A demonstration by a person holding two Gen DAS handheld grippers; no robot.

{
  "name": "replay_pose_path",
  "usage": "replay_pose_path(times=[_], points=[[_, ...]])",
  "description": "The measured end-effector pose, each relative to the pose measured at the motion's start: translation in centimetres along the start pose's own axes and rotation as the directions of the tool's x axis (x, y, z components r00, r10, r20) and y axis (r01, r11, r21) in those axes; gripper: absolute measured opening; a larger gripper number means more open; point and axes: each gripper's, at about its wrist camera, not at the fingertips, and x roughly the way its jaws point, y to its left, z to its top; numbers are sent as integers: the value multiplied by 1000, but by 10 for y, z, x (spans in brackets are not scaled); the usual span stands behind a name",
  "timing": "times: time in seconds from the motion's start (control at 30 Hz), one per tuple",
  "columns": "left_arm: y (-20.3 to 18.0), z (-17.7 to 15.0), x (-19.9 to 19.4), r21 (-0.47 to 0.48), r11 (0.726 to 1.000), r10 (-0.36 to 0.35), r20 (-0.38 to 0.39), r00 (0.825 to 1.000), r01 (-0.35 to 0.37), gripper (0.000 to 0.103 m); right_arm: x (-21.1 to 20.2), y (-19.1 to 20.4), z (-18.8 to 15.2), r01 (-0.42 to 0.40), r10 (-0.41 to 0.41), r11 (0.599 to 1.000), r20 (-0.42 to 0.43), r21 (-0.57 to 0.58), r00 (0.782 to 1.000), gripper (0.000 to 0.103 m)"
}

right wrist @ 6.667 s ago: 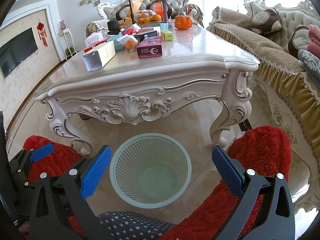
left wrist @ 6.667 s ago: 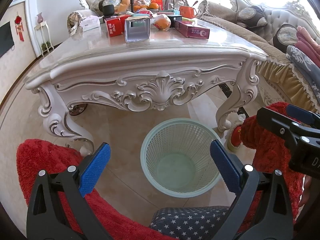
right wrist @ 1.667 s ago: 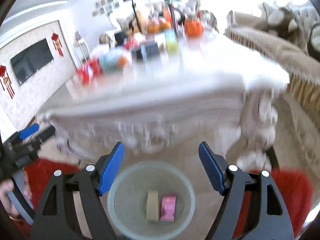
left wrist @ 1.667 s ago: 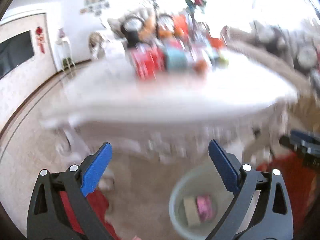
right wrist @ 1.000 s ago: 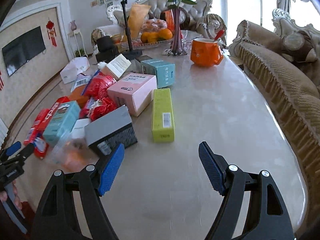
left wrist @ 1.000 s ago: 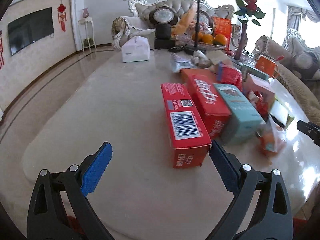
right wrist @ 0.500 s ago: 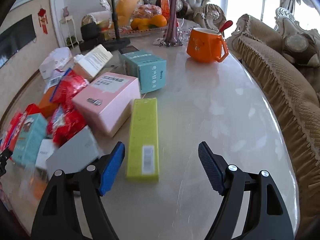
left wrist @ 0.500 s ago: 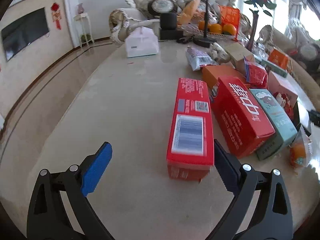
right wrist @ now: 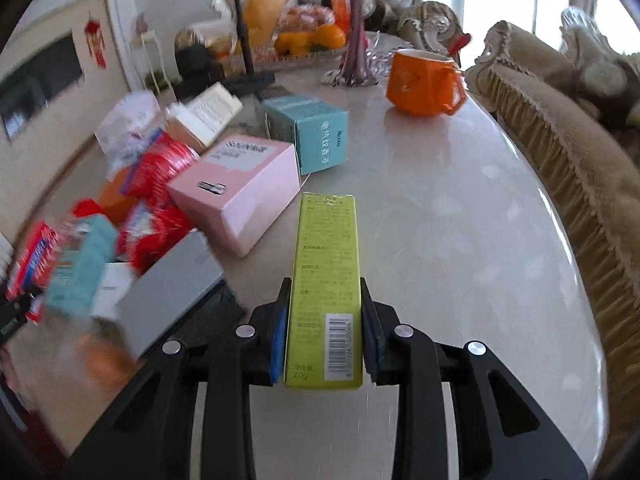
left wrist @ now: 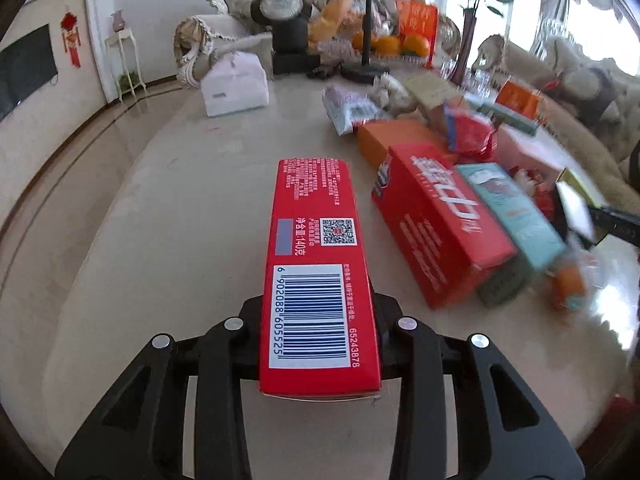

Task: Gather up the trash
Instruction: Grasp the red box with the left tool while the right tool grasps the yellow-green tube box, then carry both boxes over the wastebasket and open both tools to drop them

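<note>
On the marble table (left wrist: 160, 220) lies a long red box (left wrist: 316, 240) with a barcode on top. My left gripper (left wrist: 318, 320) has its jaws closing on the near end of that box, with the pads hidden behind its sides and tight against them. In the right wrist view a slim yellow-green box (right wrist: 326, 248) lies lengthwise on the table (right wrist: 460, 220). My right gripper (right wrist: 324, 320) is shut on its near end, blue pads pressed on both sides. The trash bin is out of view.
Right of the held red box lie a bigger red box (left wrist: 436, 224), a teal box (left wrist: 516, 208) and snack bags. Left of the green box sit a pink box (right wrist: 240, 188), a teal box (right wrist: 312, 136) and a grey box (right wrist: 172, 284). An orange mug (right wrist: 424, 84) stands further back.
Both grippers went from wide open to closed. The left now clamps the red box, the right clamps the yellow-green box. Each box now sits centred between its jaws.
</note>
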Motion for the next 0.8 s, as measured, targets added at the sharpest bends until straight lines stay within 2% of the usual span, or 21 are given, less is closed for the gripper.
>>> replay_pose_path(times=[0.13,0.27,0.37,0.47,0.53,0.6,0.7,0.8], points=[[4,-24,-55,-18,997,-73,77,994,75,35,-55,-10,-24,-111,104,991,84,77,991,29],[-12,-75,-120,8,985,-173,138,975,173,35,-113,-4,-78,-238,224,968,157,79,962,29],[-33,-120,-143,28,973,-229,121,966,228,35,-148,13,-133,-297,283,953,173,62,943,29],[-59,-164,-151,61,962,-272,73,960,268,35,-159,33,-182,-326,318,944,126,48,940,29],[-75,-189,-142,84,954,-292,15,956,289,36,-156,44,-213,-329,325,943,67,54,943,29],[-93,-216,-123,89,947,-301,-76,951,307,35,-138,52,-241,-328,329,941,-4,81,944,29],[-121,-253,-87,126,944,-278,-195,941,305,35,-99,62,-282,-261,274,959,-120,112,954,29],[-142,-282,-57,156,938,-254,-299,920,310,36,-57,70,-315,-205,228,972,-248,115,942,29]])
